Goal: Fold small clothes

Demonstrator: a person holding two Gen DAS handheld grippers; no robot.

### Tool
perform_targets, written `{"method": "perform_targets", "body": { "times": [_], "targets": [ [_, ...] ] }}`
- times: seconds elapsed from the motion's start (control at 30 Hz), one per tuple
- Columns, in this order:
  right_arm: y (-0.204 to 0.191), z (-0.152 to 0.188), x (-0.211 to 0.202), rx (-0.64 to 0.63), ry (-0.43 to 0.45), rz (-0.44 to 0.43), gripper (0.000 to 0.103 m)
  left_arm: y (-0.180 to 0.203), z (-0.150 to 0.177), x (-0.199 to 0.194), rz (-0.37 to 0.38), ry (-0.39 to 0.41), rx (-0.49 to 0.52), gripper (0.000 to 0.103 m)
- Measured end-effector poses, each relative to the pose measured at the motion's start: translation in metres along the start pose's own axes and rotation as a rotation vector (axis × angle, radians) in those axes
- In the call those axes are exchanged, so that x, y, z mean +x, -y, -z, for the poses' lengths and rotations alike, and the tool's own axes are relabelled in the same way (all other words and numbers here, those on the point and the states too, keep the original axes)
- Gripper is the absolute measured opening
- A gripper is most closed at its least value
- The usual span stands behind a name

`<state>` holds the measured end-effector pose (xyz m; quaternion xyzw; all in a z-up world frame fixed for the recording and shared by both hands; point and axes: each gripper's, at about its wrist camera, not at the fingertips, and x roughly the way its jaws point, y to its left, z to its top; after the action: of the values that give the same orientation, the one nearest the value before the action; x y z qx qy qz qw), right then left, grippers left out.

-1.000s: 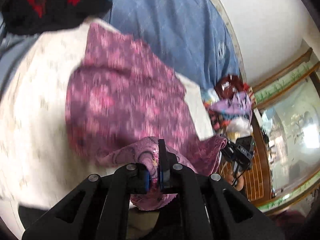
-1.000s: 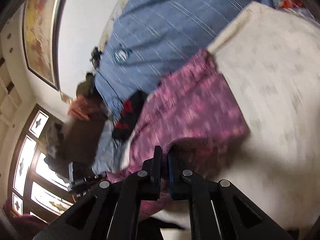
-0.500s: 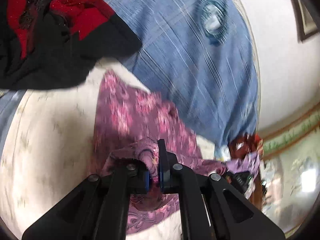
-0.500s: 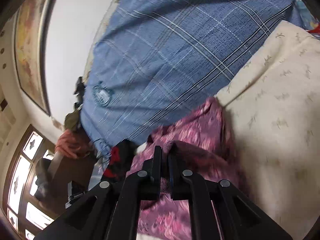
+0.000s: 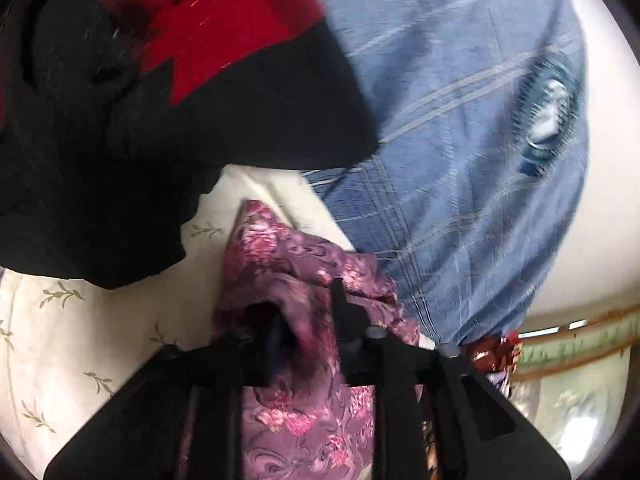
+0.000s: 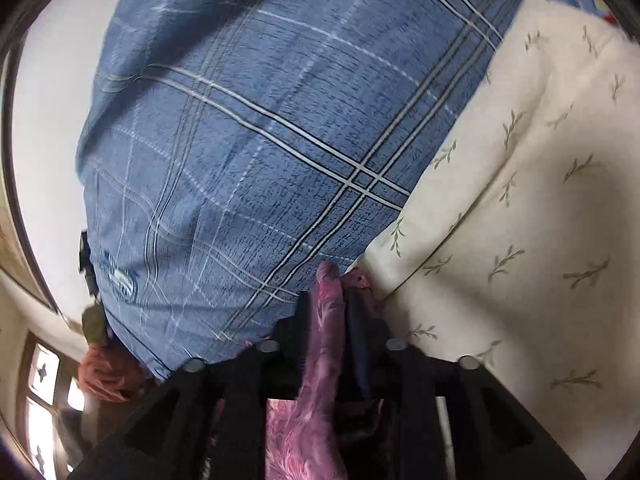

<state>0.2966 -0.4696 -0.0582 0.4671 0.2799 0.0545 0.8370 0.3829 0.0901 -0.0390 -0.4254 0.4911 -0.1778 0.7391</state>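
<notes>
A purple-pink patterned garment (image 5: 296, 256) lies on a cream leaf-print cloth (image 5: 60, 320). My left gripper (image 5: 308, 320) has its jaws a little apart with a fold of the garment bunched between them. My right gripper (image 6: 326, 308) also has a fold of the garment (image 6: 324, 360) between its jaws, at the far edge of the cream cloth (image 6: 540, 200), where it meets the blue plaid bedding (image 6: 260, 140). Most of the garment is hidden under both grippers.
A black and red garment (image 5: 160, 100) lies just beyond the purple one, at the left. Blue plaid bedding (image 5: 460, 160) covers the far side. A white wall (image 6: 44, 120) stands behind. Windows and wooden furniture (image 6: 44, 400) show at the edges.
Both grippers have carried the garment's near edge forward over itself toward the far edge of the cream cloth. The jaws now stand wider around the cloth than before.
</notes>
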Motion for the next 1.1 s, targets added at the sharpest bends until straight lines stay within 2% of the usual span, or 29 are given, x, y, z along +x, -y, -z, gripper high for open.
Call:
{"method": "perform_targets", "body": {
  "times": [0.03,0.1,0.17,0.23,0.27,0.33,0.4,0.5,0.57,0.6,0.63,0.67,0.7,0.73,0.77,0.8,0.87,0.9,0.93,0.97,1.0,1.03,1.1],
  "targets": [
    [-0.001,0.0,0.002,-0.011,-0.015,-0.002,0.036,0.002,0.001,-0.003,0.005,0.008,0.003,0.035],
    [-0.005,0.005,0.008,-0.046,-0.049,0.017,0.042,0.003,0.0,-0.013,0.002,0.066,-0.006,0.051],
    [-0.009,0.009,0.012,-0.082,-0.07,0.053,0.045,0.002,-0.007,-0.024,0.021,0.118,-0.031,0.055],
    [-0.01,0.011,0.015,-0.08,-0.083,0.056,0.046,0.0,-0.013,-0.033,0.039,0.127,-0.058,0.055],
    [-0.01,0.012,0.017,-0.074,-0.087,0.059,0.047,0.003,-0.014,-0.034,0.019,0.116,-0.036,0.055],
    [-0.011,0.014,0.02,-0.075,-0.089,0.075,0.052,0.013,-0.007,-0.035,-0.06,0.099,0.08,0.057],
    [-0.014,0.012,0.027,-0.086,-0.084,0.1,0.053,0.019,0.006,-0.03,-0.129,0.068,0.202,0.068],
    [-0.019,0.01,0.042,-0.097,-0.097,0.12,0.057,0.017,0.021,-0.014,-0.176,0.009,0.287,0.071],
    [-0.027,0.01,0.054,-0.152,-0.114,0.145,0.056,0.014,0.028,0.003,-0.207,-0.035,0.319,0.071],
    [-0.032,0.01,0.058,-0.186,-0.12,0.164,0.052,0.016,0.029,0.008,-0.228,-0.034,0.344,0.07],
    [-0.037,0.011,0.062,-0.212,-0.124,0.177,0.043,0.019,0.03,0.012,-0.248,-0.025,0.377,0.07],
    [-0.042,0.011,0.066,-0.237,-0.131,0.187,0.037,0.025,0.031,0.016,-0.268,-0.008,0.417,0.063],
    [-0.047,0.011,0.069,-0.267,-0.139,0.199,0.017,0.033,0.029,0.02,-0.283,0.022,0.457,0.038],
    [-0.051,0.011,0.07,-0.294,-0.145,0.2,0.004,0.036,0.024,0.023,-0.287,0.028,0.46,0.024],
    [-0.057,0.009,0.068,-0.322,-0.131,0.189,0.004,0.039,0.014,0.027,-0.273,0.027,0.429,0.009],
    [-0.062,0.005,0.061,-0.331,-0.09,0.166,0.003,0.038,-0.002,0.028,-0.247,0.046,0.357,0.009],
    [-0.06,-0.008,0.049,-0.289,-0.006,0.134,0.003,0.035,-0.025,0.027,-0.289,0.114,0.243,0.009],
    [-0.055,-0.012,0.051,-0.268,-0.009,0.157,0.004,0.03,-0.038,0.027,-0.319,0.137,0.187,0.009],
    [-0.046,-0.015,0.058,-0.242,-0.032,0.217,0.005,0.024,-0.047,0.024,-0.334,0.148,0.134,0.009],
    [-0.039,-0.016,0.063,-0.228,-0.057,0.255,0.009,0.018,-0.053,0.021,-0.33,0.144,0.098,0.011],
    [-0.033,-0.015,0.066,-0.213,-0.074,0.301,0.011,0.011,-0.055,0.016,-0.301,0.119,0.075,0.018],
    [-0.026,-0.014,0.065,-0.195,-0.081,0.309,0.011,0.008,-0.052,0.011,-0.288,0.098,0.082,0.023],
    [-0.016,-0.012,0.052,-0.163,-0.078,0.25,0.014,0.002,-0.037,-0.003,-0.326,0.065,0.151,0.045]
  ]
}}
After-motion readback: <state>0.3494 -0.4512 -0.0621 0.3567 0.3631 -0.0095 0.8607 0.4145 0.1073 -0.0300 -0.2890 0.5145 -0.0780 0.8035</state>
